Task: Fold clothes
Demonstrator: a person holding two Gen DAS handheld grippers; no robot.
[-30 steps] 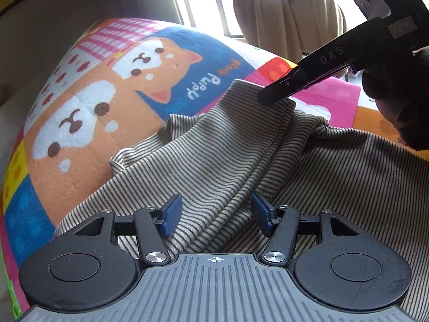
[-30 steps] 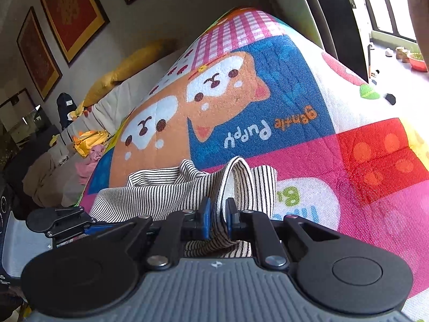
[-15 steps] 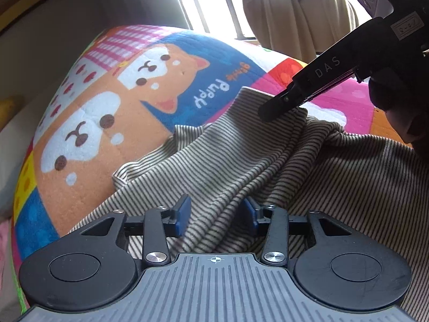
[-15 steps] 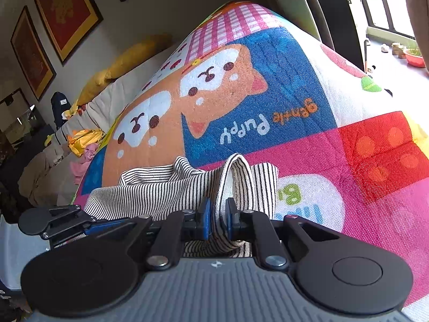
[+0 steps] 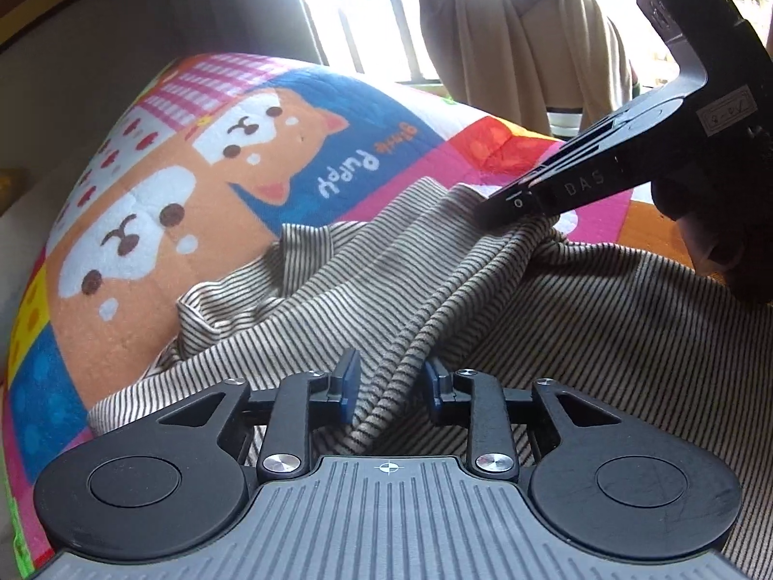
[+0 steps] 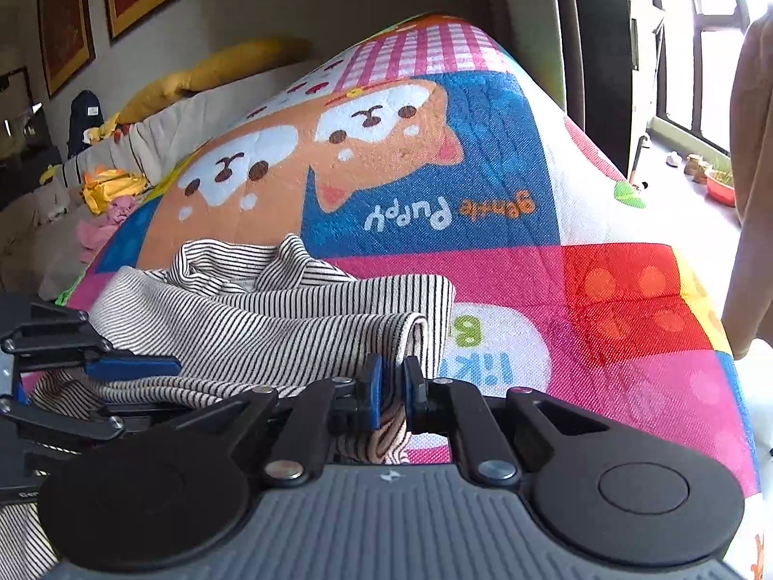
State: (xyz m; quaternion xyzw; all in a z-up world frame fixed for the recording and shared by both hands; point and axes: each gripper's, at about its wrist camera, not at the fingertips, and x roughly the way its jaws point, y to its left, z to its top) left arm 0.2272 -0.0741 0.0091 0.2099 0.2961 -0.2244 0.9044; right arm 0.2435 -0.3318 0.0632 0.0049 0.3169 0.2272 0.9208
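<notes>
A black-and-white striped garment [image 5: 555, 338] lies crumpled on a colourful puppy-print quilt [image 5: 232, 183]. In the left wrist view my left gripper [image 5: 392, 382] straddles a raised ridge of the stripes. Its jaws are opening, the fold is loose between the blue pads, and I see no firm pinch. My right gripper [image 5: 497, 212] comes in from the upper right with its tip on the garment's far edge. The right wrist view shows my right gripper [image 6: 391, 384] shut on a folded striped edge [image 6: 338, 319], with the left gripper [image 6: 140, 386] low at the left.
A dark hand [image 5: 715, 241] holds the right gripper. Beige cloth [image 5: 522, 34] hangs by the bright window. Beyond the quilt [image 6: 483, 169] lie a yellow pillow [image 6: 217, 67] and a heap of clothes [image 6: 106, 203]. The quilt drops off at its right edge.
The left jaws have drawn closer around a bunched ridge of the striped fabric. The right gripper has rolled while keeping its grip, so the pinched edge lies flatter now.
</notes>
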